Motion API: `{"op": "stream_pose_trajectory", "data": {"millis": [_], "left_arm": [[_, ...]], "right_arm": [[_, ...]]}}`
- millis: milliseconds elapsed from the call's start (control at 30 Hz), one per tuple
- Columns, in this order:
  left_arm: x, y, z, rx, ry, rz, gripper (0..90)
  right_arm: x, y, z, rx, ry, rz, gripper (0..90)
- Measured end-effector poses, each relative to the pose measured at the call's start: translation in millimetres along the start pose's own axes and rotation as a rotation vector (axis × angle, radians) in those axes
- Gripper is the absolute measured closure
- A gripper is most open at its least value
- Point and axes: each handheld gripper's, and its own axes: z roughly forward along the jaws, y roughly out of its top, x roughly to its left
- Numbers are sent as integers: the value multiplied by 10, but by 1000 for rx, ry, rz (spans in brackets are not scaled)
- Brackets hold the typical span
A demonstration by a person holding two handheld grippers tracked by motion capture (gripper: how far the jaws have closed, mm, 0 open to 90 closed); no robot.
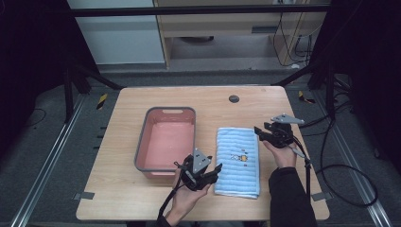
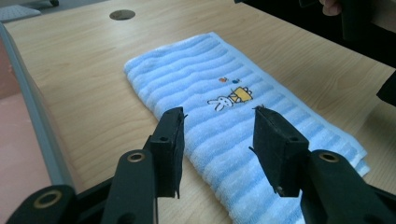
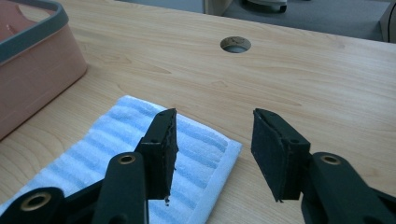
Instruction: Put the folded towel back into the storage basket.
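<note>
A folded light-blue striped towel [image 1: 238, 161] with a small rabbit picture lies flat on the wooden table [image 1: 127, 189], right of a pink basin [image 1: 168, 142] with a grey rim. My left gripper [image 1: 215, 171] hovers at the towel's near left edge, open, nothing between its pads. In the left gripper view the towel [image 2: 224, 112] stretches away under the open jaws [image 2: 218, 140]. My right gripper [image 1: 259, 131] stands open at the towel's far right corner. In the right gripper view that corner [image 3: 205, 158] lies below the left jaw, with the gripper [image 3: 215, 140] empty.
The basin [image 3: 32, 56] is empty and sits left of centre. A round cable hole [image 1: 233, 99] is in the table near its far edge. Black cables [image 1: 340, 165] trail off the right side. Bare wood surrounds the towel.
</note>
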Motion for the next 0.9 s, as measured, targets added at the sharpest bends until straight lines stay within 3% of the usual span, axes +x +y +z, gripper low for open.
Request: {"op": "stream_pose_trajectory", "data": {"millis": [267,367,733,900], "left_arm": [[-54,-82,105,26,-8,-3,538],[-95,-134,163,42,6,18,541],[-129,-272,273,91,11,12,561],[-129,-347,340,118,17,1,574]], "right_arm": [[-28,-100,134,35,5,28,512],[-43,-122,175,46,4,24,515],[-29,-197,318,77,10,14,529],[-20,-252,415,115,5,5,537]]}}
